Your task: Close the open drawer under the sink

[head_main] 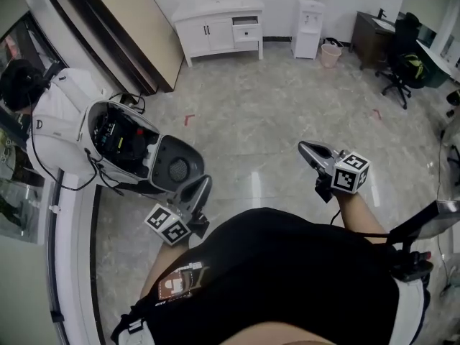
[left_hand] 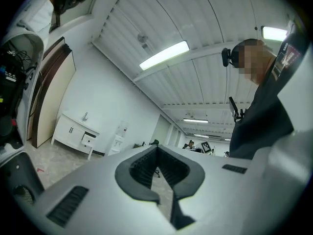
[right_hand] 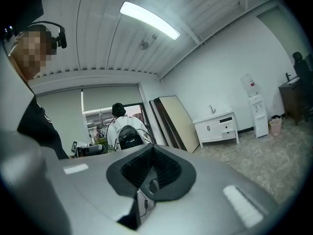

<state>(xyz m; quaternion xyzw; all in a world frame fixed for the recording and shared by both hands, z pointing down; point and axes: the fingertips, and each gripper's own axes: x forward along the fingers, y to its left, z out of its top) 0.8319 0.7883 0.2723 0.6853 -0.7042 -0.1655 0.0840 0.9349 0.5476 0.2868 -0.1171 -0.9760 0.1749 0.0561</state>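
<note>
**Both tongs shut and empty, well short of the sink cabinet**

The left tongs had their jaws pressed together with nothing between them, and the right tongs were closed and empty in the same way. Both were held out in front of the person over the pale marbled floor. Just beside the left tongs stood a white scooter with its seat compartment open, and a person with a white backpack was next to it. The drawer stood pulled out at the upper right of the white sink cabinet by the far wall, well apart from both tongs. A water dispenser and a pink bin stood to the cabinet's right.
</note>
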